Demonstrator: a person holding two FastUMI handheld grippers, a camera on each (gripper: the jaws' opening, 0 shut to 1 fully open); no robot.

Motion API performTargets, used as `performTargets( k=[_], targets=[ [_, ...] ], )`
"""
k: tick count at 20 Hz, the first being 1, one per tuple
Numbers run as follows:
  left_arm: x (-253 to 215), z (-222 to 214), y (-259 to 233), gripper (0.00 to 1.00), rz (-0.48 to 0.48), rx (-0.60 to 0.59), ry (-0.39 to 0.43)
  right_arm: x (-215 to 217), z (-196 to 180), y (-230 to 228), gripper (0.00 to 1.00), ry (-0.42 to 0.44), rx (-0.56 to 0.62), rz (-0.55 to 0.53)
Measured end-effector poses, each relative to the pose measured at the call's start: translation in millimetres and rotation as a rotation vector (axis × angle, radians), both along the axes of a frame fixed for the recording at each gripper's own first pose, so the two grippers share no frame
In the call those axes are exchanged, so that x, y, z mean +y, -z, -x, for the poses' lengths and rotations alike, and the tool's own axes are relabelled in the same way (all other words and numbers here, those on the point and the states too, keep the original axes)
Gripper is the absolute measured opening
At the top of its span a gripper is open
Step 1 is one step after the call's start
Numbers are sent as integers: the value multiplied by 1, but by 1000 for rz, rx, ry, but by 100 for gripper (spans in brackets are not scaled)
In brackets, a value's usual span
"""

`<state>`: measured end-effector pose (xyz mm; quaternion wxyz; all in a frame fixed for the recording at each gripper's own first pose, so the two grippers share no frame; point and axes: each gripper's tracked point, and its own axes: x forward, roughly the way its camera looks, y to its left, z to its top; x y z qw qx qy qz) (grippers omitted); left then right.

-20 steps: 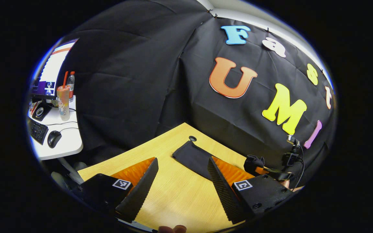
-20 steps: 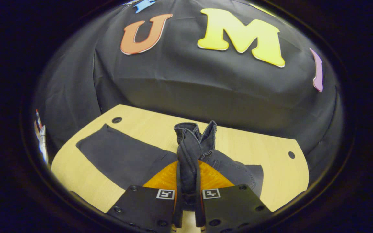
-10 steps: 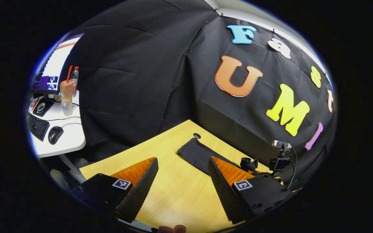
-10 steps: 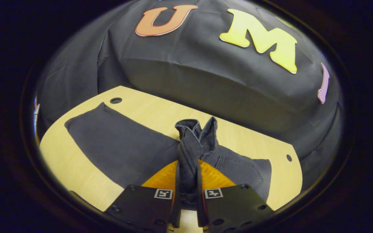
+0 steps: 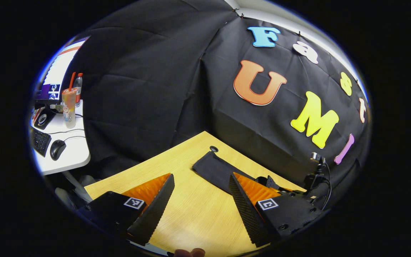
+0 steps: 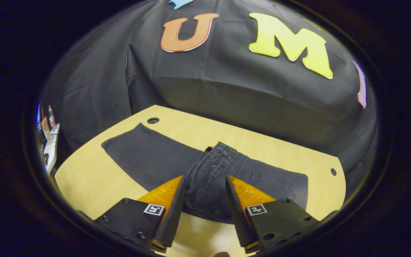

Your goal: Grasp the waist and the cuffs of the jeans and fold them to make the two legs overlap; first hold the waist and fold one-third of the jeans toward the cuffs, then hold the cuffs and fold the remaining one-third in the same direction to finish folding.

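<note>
Right gripper (image 6: 202,200): fingers, clamped on a raised bunch of the jeans (image 6: 205,167) one second and half a second ago, now parted, with the fabric lying between them. Jeans waist (image 6: 217,153): formerly standing upright in the grip, now dropped flat onto the leg, toward the cuff end of the surface (image 6: 84,175).

The left gripper view rides low over the table's (image 5: 191,214) near-left part, facing its far corner and a side desk (image 5: 68,153). The right gripper view sits close above the jeans (image 6: 205,178), facing the back wall. Both share the tabletop and jeans.
</note>
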<state>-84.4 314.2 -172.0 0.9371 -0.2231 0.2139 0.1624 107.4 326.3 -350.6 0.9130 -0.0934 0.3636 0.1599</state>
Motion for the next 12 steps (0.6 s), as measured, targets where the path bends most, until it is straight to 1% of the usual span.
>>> performTargets(
  k=[1,3,5,6,9,12],
  targets=[
    [-2,-5,-1,99,1,-4,12,-6,-1,-13,69,6,-15,-11],
    [-6,-14,1,99,15,-13,34,-16,0,-39,77,10,-43,-46],
    [-13,-25,4,99,43,-25,55,-30,3,-69,95,17,-78,-66],
    [-16,-30,6,99,61,-29,64,-36,3,-84,100,18,-99,-76],
    [-25,-47,19,99,136,-41,83,-56,8,-126,99,19,-154,-93],
    [-25,-64,33,99,223,-44,72,-77,16,-159,99,14,-191,-95]
  ],
)
